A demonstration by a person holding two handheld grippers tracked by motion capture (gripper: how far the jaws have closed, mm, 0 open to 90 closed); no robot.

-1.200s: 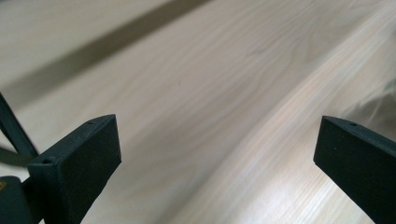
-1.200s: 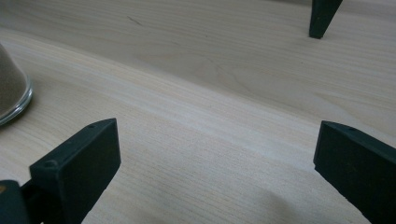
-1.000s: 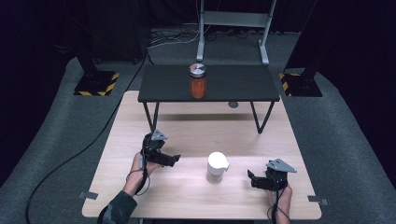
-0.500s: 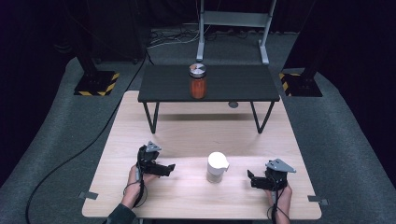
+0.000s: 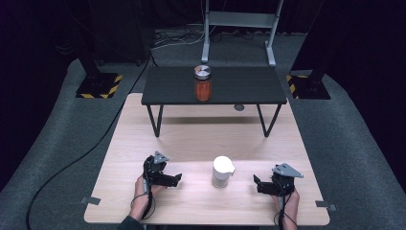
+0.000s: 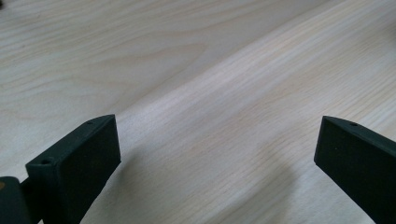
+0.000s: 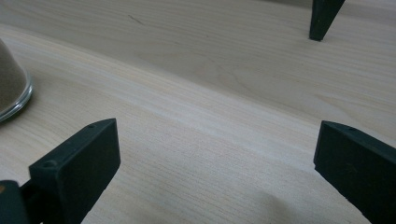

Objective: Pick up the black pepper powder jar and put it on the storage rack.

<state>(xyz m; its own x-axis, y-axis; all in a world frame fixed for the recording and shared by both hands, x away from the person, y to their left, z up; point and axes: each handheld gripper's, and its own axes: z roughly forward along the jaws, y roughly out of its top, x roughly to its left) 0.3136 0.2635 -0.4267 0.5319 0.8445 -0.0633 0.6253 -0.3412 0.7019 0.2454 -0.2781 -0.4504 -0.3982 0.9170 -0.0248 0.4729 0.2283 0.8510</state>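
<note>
From the high view, the white-lidded jar (image 5: 222,172) is standing upright on the wooden counter (image 5: 191,139), with the left gripper (image 5: 173,180) and the right gripper (image 5: 257,184) flanking it, both apart from it and likely lining up a grasp. An orange jar (image 5: 203,84) is sitting well behind it on the black shelf (image 5: 249,86).

In the left gripper view, the jaws are gaping wide over bare counter.

In the right gripper view, the jaws are likewise spreading wide, empty, with the white-lidded jar's glass base (image 7: 11,91) just left of them.
</note>
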